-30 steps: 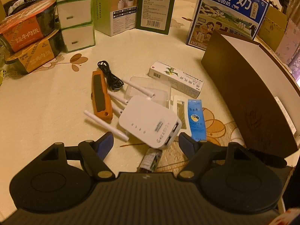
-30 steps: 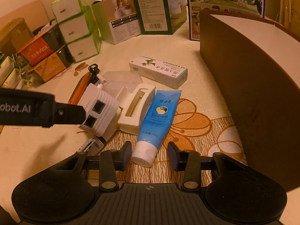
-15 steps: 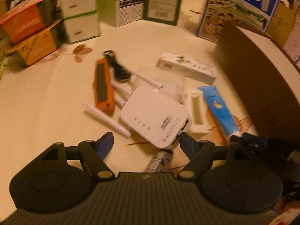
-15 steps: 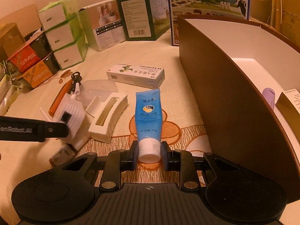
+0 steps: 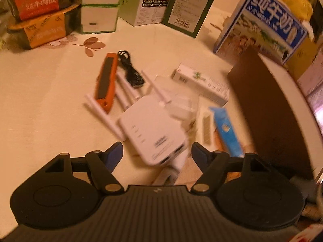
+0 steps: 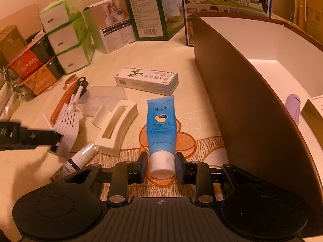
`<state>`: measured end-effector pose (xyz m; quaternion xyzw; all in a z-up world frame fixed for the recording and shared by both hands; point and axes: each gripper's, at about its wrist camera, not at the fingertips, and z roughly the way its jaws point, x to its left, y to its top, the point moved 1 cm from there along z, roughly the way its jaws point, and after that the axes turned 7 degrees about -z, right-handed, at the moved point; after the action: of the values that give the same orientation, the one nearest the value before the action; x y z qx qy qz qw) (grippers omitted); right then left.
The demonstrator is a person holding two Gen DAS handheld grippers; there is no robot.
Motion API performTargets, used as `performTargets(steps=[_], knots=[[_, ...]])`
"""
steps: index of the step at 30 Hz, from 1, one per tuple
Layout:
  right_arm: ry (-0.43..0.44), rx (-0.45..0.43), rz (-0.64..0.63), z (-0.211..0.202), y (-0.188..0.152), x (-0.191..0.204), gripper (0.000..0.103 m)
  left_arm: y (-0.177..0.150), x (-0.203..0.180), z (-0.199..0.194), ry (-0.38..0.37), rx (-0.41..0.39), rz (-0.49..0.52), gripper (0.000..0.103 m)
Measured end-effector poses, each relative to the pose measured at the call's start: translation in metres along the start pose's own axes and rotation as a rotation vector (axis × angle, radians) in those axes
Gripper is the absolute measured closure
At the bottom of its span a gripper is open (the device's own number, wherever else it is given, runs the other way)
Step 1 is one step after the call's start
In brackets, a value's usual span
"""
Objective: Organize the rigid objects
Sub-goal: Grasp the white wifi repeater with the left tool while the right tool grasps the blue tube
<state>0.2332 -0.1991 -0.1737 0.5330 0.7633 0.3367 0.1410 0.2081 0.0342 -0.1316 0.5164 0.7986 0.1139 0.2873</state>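
Blue tube (image 6: pixel 160 129), cap toward the camera, is lain on the tablecloth (image 6: pixel 181 60) beside the brown box (image 6: pixel 252 104). It is bracketed by the right gripper (image 6: pixel 161 166), whose jaws have just been opening; a sliver of gap appears on each side. For a sound lift, the cap should be re-clamped squarely. The left gripper (image 5: pixel 156 153) is spread wide around the blurred white router (image 5: pixel 153 130), seemingly untouched.

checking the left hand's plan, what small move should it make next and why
Probably ease the left gripper a little forward and down over the white router, then close. Its jaws stand open, the router's near end lies between the tips with neither pad touching it, and nothing is held yet.
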Motion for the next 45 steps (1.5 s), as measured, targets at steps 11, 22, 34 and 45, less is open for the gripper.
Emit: performTargets(steps=[11,22,34,45], knots=[[-0.007,-0.001,-0.024,0.006,0.003,0.001,0.062,0.012,0.011,0.03,-0.012,0.043,-0.133,0.036],[0.007,0.031,-0.053,-0.003,-0.006,0.008,0.078,-0.002,0.036,0.006,0.005,0.094,-0.001,0.048],[0.083,0.096,-0.039,-0.033,-0.032,0.017,0.078,-0.031,0.051,-0.031,0.124,0.128,0.164,0.047],[0.049,0.065,-0.041,-0.019,-0.008,0.012,0.051,-0.007,0.047,-0.009,0.114,0.128,0.126,0.046]])
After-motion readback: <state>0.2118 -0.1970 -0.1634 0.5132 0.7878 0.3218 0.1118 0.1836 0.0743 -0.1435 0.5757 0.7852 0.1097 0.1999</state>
